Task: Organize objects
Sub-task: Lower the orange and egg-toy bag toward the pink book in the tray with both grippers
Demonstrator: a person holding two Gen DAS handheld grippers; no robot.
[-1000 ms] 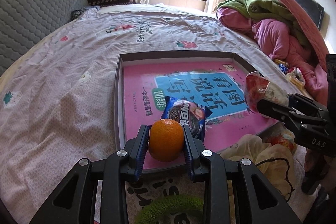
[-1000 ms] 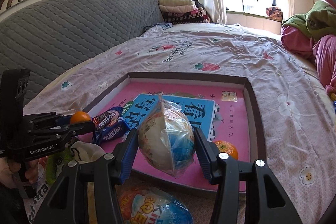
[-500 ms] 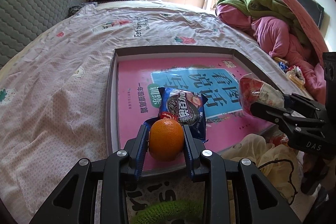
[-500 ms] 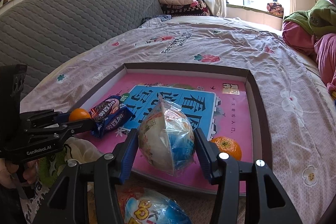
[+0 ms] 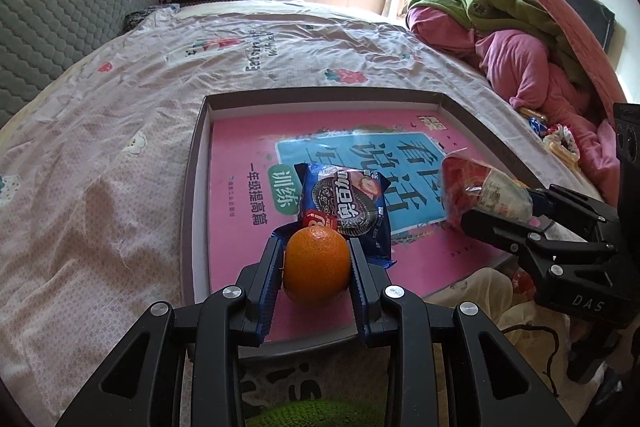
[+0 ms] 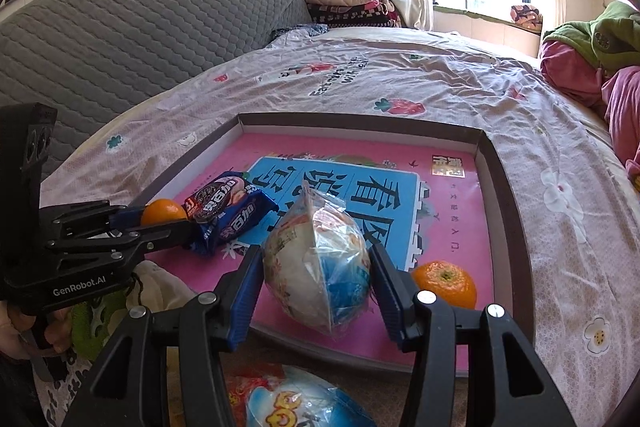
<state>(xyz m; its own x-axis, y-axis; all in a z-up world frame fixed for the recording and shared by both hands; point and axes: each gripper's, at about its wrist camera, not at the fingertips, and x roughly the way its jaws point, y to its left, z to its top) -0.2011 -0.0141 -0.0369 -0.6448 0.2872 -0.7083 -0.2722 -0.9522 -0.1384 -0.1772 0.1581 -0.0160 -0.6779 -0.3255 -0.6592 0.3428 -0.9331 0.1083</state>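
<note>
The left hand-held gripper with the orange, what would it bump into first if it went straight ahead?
Probably the blue cookie packet, lying in the tray just beyond the orange that the left hand-held gripper holds.

Both wrist views close over tray (image 5: 460, 105)

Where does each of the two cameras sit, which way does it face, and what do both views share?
Left wrist: on the left gripper, looking across the tray toward the window; its fingers clamp an orange.
Right wrist: on the right gripper, facing the headboard; its fingers clamp a snack bag.
Shared: tray, cookie packet, and each other's gripper.
</note>
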